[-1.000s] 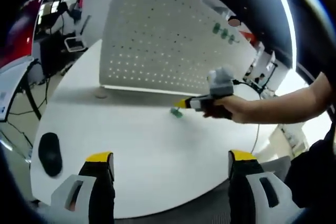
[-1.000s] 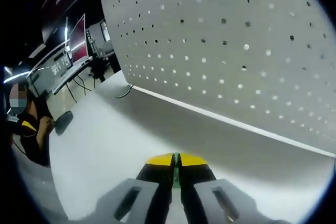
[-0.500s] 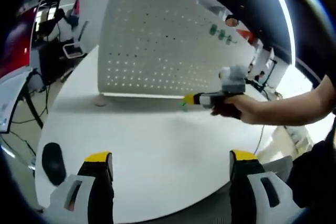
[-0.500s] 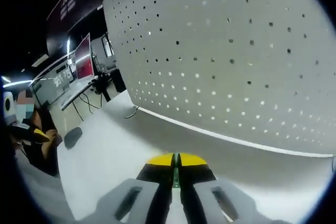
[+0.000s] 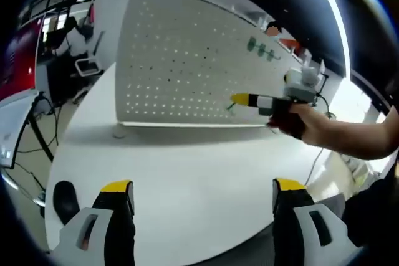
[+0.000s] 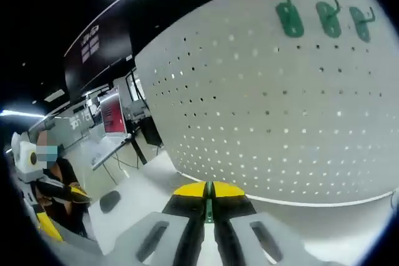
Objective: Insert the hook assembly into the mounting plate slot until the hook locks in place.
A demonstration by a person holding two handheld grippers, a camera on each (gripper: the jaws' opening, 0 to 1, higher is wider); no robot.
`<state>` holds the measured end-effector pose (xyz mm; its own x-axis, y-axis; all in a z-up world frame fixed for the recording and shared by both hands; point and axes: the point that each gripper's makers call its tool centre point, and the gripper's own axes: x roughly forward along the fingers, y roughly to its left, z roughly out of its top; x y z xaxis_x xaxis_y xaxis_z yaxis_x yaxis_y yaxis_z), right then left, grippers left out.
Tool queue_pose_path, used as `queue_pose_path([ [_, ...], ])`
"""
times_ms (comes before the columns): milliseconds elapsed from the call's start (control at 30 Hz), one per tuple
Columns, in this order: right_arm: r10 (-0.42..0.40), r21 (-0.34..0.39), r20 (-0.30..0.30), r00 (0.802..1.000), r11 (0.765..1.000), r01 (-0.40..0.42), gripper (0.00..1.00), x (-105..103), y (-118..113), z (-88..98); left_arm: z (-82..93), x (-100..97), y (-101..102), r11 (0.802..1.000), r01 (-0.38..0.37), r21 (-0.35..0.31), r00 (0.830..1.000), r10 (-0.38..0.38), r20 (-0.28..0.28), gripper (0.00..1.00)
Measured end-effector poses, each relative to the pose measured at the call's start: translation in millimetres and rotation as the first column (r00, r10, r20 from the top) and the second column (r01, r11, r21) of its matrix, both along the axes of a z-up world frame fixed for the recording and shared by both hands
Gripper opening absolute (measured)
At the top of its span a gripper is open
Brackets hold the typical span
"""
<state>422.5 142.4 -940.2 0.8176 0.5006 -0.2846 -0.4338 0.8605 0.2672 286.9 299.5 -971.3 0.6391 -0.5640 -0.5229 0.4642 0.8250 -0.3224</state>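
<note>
Right tool (image 5: 240, 99) has lifted off the bench (image 5: 187, 172) and now sits up against the pegboard (image 5: 187, 60), green hook (image 6: 209, 211) pinched between its closed jaws.
Hook looks small, light, rigid plastic, likely slippery; grip the flat body, leave the back tabs free for the holes. Three mounted hooks (image 6: 324, 18) sit top right. Left tool (image 5: 196, 188) hangs wide, empty, over the bench.

1. I saw the green hook (image 6: 209, 211) pinched between my right gripper's (image 6: 209, 186) closed jaws, only a thin sliver visible.
2. The white perforated mounting plate (image 6: 299, 116) stood upright on the table, three green hooks (image 6: 324, 18) already hanging along its top.
</note>
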Motion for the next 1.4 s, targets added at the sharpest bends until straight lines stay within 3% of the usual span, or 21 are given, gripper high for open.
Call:
queue_pose_path([
  [33,-0.003,0.049,0.021,1.0,0.999,0.002,0.0,-4,2,12.4,4.5,3.3,-2,1.0,-0.007,-0.013,1.0,0.007,0.0,0.91],
  [200,0.004,0.128,0.075,0.997,0.992,-0.013,0.0,-27,6,47.0,22.6,18.8,-13,0.995,-0.029,-0.098,1.0,0.028,-0.008,0.88],
  [433,0.017,0.178,0.134,0.991,0.983,-0.041,0.0,-62,16,78.1,49.7,35.8,-36,0.988,-0.011,-0.155,1.0,0.013,0.014,0.83],
  [800,0.031,0.183,0.203,0.979,0.981,-0.069,0.0,-96,48,94.6,66.3,33.6,-70,0.968,0.043,-0.249,0.999,-0.045,-0.003,0.67],
  [900,0.05,0.191,0.198,0.979,0.978,-0.089,0.0,-100,57,94.0,69.9,33.2,-74,0.962,0.05,-0.268,0.999,-0.053,-0.002,0.59],
  [967,0.062,0.192,0.202,0.977,0.976,-0.102,0.0,-102,62,95.5,78.9,35.6,-76,0.952,0.051,-0.301,0.999,-0.044,0.03,0.56],
  [1400,0.083,0.176,0.277,0.957,0.975,-0.136,0.0,-105,78,113.7,90.7,33.6,-81,0.906,0.044,-0.421,0.999,-0.051,-0.005,0.23],
])
